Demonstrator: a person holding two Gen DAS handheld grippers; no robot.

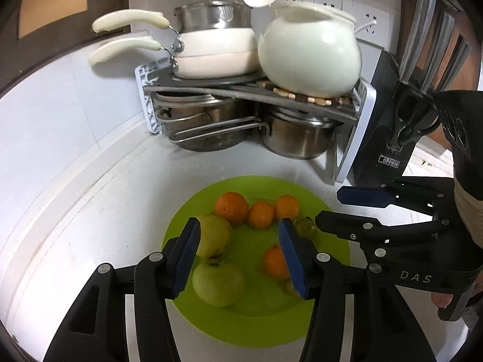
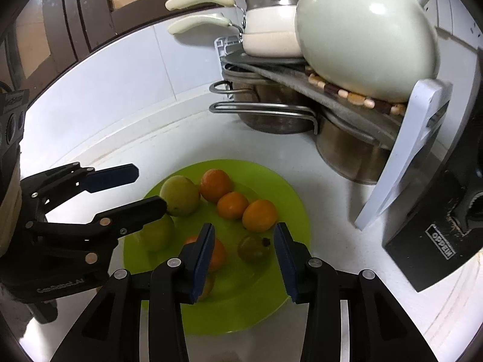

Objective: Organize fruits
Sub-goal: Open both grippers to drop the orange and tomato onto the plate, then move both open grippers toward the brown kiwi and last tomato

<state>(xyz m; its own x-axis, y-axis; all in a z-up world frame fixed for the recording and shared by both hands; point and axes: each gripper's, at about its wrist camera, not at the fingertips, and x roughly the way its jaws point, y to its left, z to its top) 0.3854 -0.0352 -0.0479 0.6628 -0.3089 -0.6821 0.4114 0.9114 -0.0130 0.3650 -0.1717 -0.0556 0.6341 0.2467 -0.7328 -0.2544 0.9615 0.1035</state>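
A lime-green plate (image 1: 253, 328) (image 2: 232, 316) lies on the white counter and holds the fruit. On it are two green apples (image 1: 219, 282) (image 1: 212, 235), several oranges (image 1: 231, 208) (image 2: 259, 215), and a small green-brown fruit (image 1: 305, 226) (image 2: 253, 249). My left gripper (image 1: 238, 241) (image 2: 149, 190) hovers open over the plate's left side, its left pad close beside the farther apple (image 2: 179, 196). My right gripper (image 2: 244, 232) (image 1: 329, 206) stands open above the plate. The small fruit lies under the gap between its pads, untouched. One orange (image 2: 217, 255) is partly hidden behind its left finger.
Behind the plate a corner rack (image 1: 247, 90) carries white pans (image 1: 214, 51) and a large white pot (image 1: 308, 54), with steel pots (image 1: 295, 138) beneath. A black knife block (image 2: 431, 241) stands at the right. The white tiled wall (image 1: 60, 114) curves along the left.
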